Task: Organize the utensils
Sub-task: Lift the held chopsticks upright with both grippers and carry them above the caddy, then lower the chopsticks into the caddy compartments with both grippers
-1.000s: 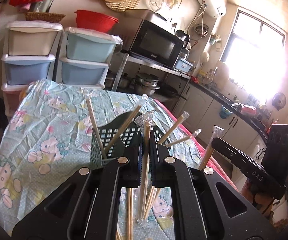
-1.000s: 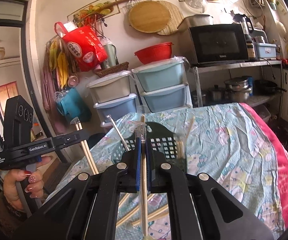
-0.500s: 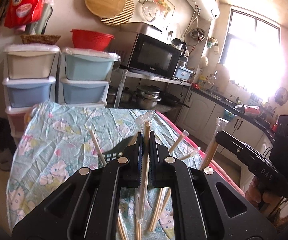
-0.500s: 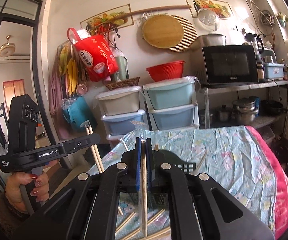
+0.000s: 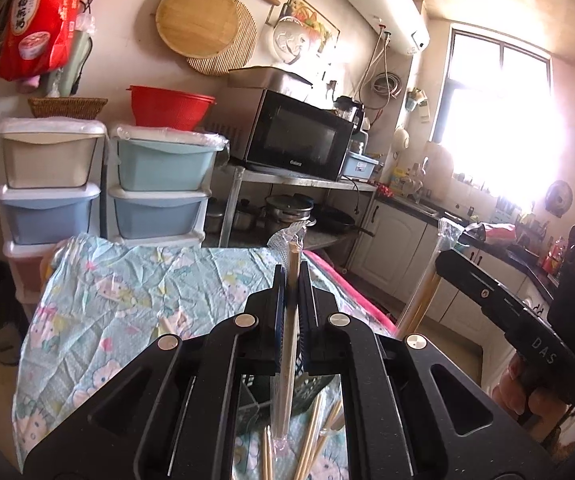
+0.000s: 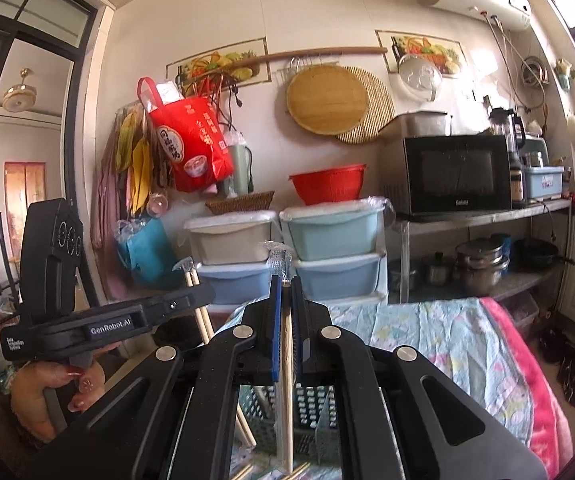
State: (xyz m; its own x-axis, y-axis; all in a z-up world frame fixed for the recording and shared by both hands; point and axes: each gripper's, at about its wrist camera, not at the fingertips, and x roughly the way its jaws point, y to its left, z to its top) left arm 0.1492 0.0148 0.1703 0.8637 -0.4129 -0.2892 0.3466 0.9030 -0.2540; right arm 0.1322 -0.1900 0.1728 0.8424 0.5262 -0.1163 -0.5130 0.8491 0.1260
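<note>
Left gripper clamping wrapped chopsticks, right gripper likewise, basket below, microwave beyond

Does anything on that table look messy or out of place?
Yes. Several chopsticks lie scattered loose on the tablecloth beside the dark basket, not inside it. Each gripper, left and right, is shut on a plastic-wrapped pair held upright.

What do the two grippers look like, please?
Both are matte black plastic with silver round rivets and blue pads inside the fingers. The left gripper carries white "GenRobot.AI" lettering on its side; the right gripper shows "DAS". Each body has three round dials. No cables or sleeves show.
</note>
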